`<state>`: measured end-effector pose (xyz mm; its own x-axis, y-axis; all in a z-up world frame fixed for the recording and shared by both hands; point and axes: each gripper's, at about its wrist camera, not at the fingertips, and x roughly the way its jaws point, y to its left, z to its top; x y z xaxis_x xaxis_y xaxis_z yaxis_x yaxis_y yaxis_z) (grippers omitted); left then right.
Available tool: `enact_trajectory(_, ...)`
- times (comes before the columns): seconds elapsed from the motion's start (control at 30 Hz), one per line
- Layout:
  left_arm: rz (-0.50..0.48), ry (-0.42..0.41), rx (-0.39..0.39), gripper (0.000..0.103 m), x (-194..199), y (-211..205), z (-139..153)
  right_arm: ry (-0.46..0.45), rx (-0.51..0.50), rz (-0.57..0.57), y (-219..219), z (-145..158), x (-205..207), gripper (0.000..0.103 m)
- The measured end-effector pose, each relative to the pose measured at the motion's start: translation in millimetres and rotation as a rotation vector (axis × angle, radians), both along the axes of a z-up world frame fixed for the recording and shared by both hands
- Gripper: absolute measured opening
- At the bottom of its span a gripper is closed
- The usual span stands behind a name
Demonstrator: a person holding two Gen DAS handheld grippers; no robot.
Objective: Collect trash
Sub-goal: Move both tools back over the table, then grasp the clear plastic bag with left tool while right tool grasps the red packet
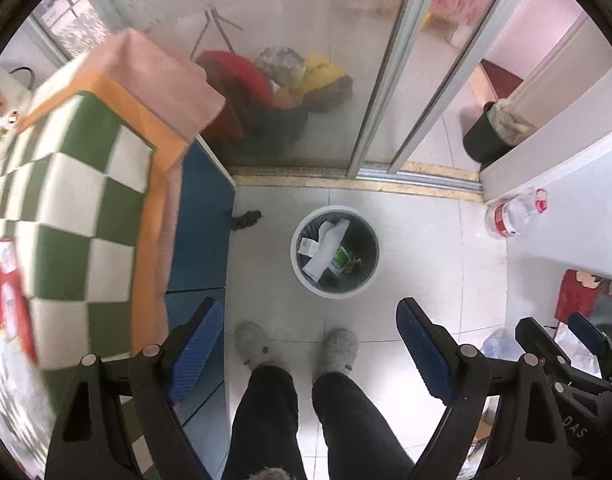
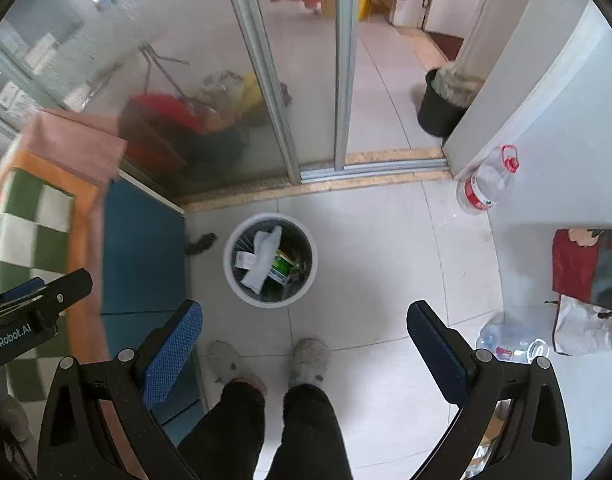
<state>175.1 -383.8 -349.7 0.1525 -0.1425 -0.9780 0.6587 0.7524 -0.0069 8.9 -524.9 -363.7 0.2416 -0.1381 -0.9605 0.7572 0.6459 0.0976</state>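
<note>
The round white plastic waste bin [image 1: 334, 252] is sitting on the tiled floor [image 1: 418, 264] before your slippers, holding paper scraps and a green carton. You are holding both the left hand-held gripper [image 1: 310, 356] and right hand-held gripper [image 2: 306, 356] wide and empty above it, probably having dropped trash.

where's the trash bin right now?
In both wrist views the trash bin stands on the floor tiles just ahead of the person's slippers, right of the blue cabinet, before the sliding door track.
</note>
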Motion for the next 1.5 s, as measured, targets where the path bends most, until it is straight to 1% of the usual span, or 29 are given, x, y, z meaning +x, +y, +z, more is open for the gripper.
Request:
enact_trajectory(0.07, 0.011, -0.002, -0.019, 0.089, -2.2, 5.6, 18.1, -0.018, 0.007, 0.012, 4.0, 18.6, -3.9, 0.103)
enact_trajectory(0.17, 0.046, -0.008, -0.038, 0.089, 1.5, 18.0, 40.4, -0.048, 0.041, 0.029, 8.8, 37.3, -1.8, 0.103)
enact_trajectory(0.23, 0.098, -0.011, -0.055, 0.089, 10.7, 35.6, 55.9, -0.082, 0.078, 0.059, 13.2, 53.2, 6.9, 0.103)
enact_trajectory(0.3, 0.169, -0.035, -0.079, 0.089, 24.7, 61.6, 74.4, -0.116, 0.096, 0.11, 22.3, 66.8, 22.6, 0.103)
enact_trajectory(0.33, 0.217, -0.054, -0.096, 0.089, 35.5, 81.0, 84.6, -0.131, 0.105, 0.14, 28.4, 74.3, 32.3, 0.103)
enact_trajectory(0.4, 0.292, -0.08, -0.106, 0.089, 49.4, 114.4, 96.0, -0.159, 0.128, 0.222, 47.1, 87.4, 60.4, 0.103)
enact_trajectory(0.47, 0.4, -0.102, -0.108, 0.089, 65.8, 163.1, 105.9, -0.194, 0.175, 0.296, 70.5, 97.2, 89.3, 0.103)
enact_trajectory(0.5, 0.469, -0.11, -0.101, 0.089, 73.8, 194.4, 107.1, -0.212, 0.202, 0.353, 88.7, 102.0, 110.1, 0.103)
enact_trajectory(0.53, 0.527, -0.113, -0.092, 0.089, 79.3, 220.2, 105.5, -0.223, 0.218, 0.388, 101.9, 104.3, 122.3, 0.103)
enact_trajectory(0.57, 0.585, -0.112, -0.081, 0.089, 83.6, 246.1, 102.2, -0.241, 0.246, 0.452, 122.4, 106.1, 144.9, 0.1)
enact_trajectory(0.6, 0.661, -0.104, -0.065, 0.089, 87.4, 278.1, 95.6, -0.248, 0.264, 0.5, 138.7, 107.6, 160.9, 0.095)
enact_trajectory(0.67, 0.789, -0.069, -0.047, 0.089, 87.8, 331.6, 80.2, -0.233, 0.314, 0.617, 181.8, 100.5, 202.6, 0.059)
enact_trajectory(0.73, 0.883, -0.021, -0.049, 0.088, 86.1, 370.3, 61.5, -0.212, 0.355, 0.7, 220.6, 89.4, 235.1, 0.049)
enact_trajectory(0.8, 0.984, 0.053, -0.081, 0.087, 86.8, 410.7, 36.2, -0.191, 0.369, 0.774, 255.6, 80.0, 264.0, 0.045)
enact_trajectory(0.83, 1.016, 0.083, -0.101, 0.087, 88.2, 422.2, 27.6, -0.174, 0.362, 0.813, 273.5, 74.1, 279.5, 0.041)
enact_trajectory(0.9, 1.066, 0.144, -0.167, 0.087, 94.3, 441.4, 7.1, -0.14, 0.358, 0.873, 303.8, 60.8, 305.9, 0.031)
enact_trajectory(0.93, 1.078, 0.164, -0.193, 0.087, 97.1, 444.7, 0.6, -0.121, 0.354, 0.893, 315.2, 53.5, 316.6, 0.023)
enact_trajectory(1.0, 1.082, 0.199, -0.251, 0.087, 107.9, 448.6, -12.8, -0.076, 0.336, 0.935, 338.0, 37.4, 339.6, 0.015)
enact_trajectory(1.03, 1.076, 0.206, -0.265, 0.087, 112.3, 447.8, -16.0, -0.058, 0.329, 0.949, 347.4, 30.7, 347.8, 0.008)
enact_trajectory(1.07, 1.065, 0.211, -0.273, 0.087, 119.4, 446.7, -19.8, -0.04, 0.333, 0.954, 353.8, 24.2, 353.7, 0.007)
enact_trajectory(1.1, 1.053, 0.201, -0.259, 0.087, 126.2, 442.5, -21.9, -0.027, 0.343, 0.955, 357.3, 15.6, 357.9, 0.006)
enact_trajectory(1.13, 1.032, 0.18, -0.256, 0.084, 131.3, 437.4, -20.0, -0.009, 0.358, 0.953, 362.4, 6.5, 361.2, 0.003)
enact_trajectory(1.17, 1.014, 0.17, -0.247, 0.078, 136.8, 433.2, -19.8, -0.013, 0.366, 0.95, 363.7, 2.3, 362.6, 0.0)
enact_trajectory(1.23, 0.987, 0.129, -0.202, 0.059, 146.4, 424.4, -15.9, -0.017, 0.387, 0.948, 367.3, -1.0, 367.8, 0.0)
enact_trajectory(1.3, 0.967, 0.081, -0.153, 0.046, 155.1, 422.2, -10.7, -0.015, 0.411, 0.939, 367.7, -3.8, 370.1, 0.0)
enact_trajectory(1.33, 0.961, 0.059, -0.136, 0.031, 157.8, 424.2, -7.4, -0.008, 0.418, 0.936, 368.0, -4.4, 372.7, 0.0)
enact_trajectory(1.37, 0.96, 0.048, -0.141, 0.022, 160.7, 428.7, -4.8, 0.001, 0.418, 0.935, 366.7, -4.6, 374.5, 0.0)
enact_trajectory(1.43, 0.964, 0.047, -0.181, 0.012, 166.8, 440.0, 2.9, 0.016, 0.436, 0.93, 367.1, -4.0, 382.0, 0.0)
enact_trajectory(1.5, 0.963, 0.009, -0.184, 0.009, 172.0, 452.4, 12.2, 0.021, 0.444, 0.922, 370.3, 0.3, 391.3, 0.0)
